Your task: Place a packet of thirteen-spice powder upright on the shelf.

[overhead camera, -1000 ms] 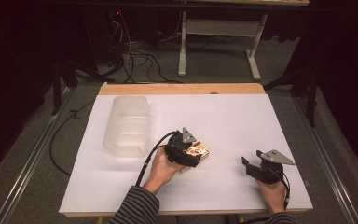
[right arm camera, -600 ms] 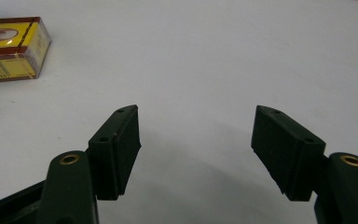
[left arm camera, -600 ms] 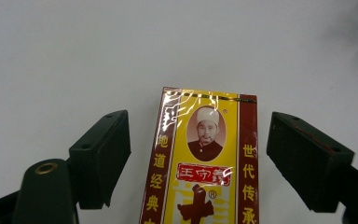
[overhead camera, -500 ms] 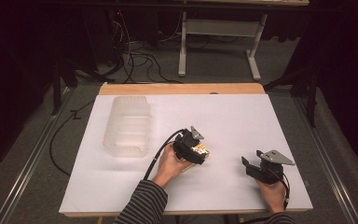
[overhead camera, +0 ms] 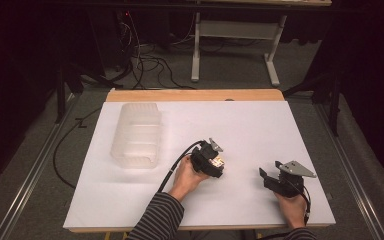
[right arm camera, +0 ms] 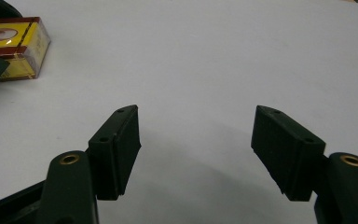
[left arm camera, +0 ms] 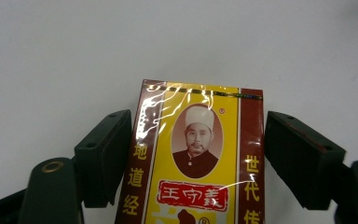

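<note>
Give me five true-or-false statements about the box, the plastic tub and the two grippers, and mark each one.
1. The left gripper has the yellow and brown box between its jaws. True.
2. The right gripper holds a box too. False: its jaws stand open with nothing between them.
3. The clear plastic tub lies on the table's left part, apart from both grippers. True.
4. The box sits inside the tub. False: it is at the left gripper, off to the tub's right.
5. The box's face shows a landscape. False: it shows a portrait in an oval, with Chinese characters around it.
</note>
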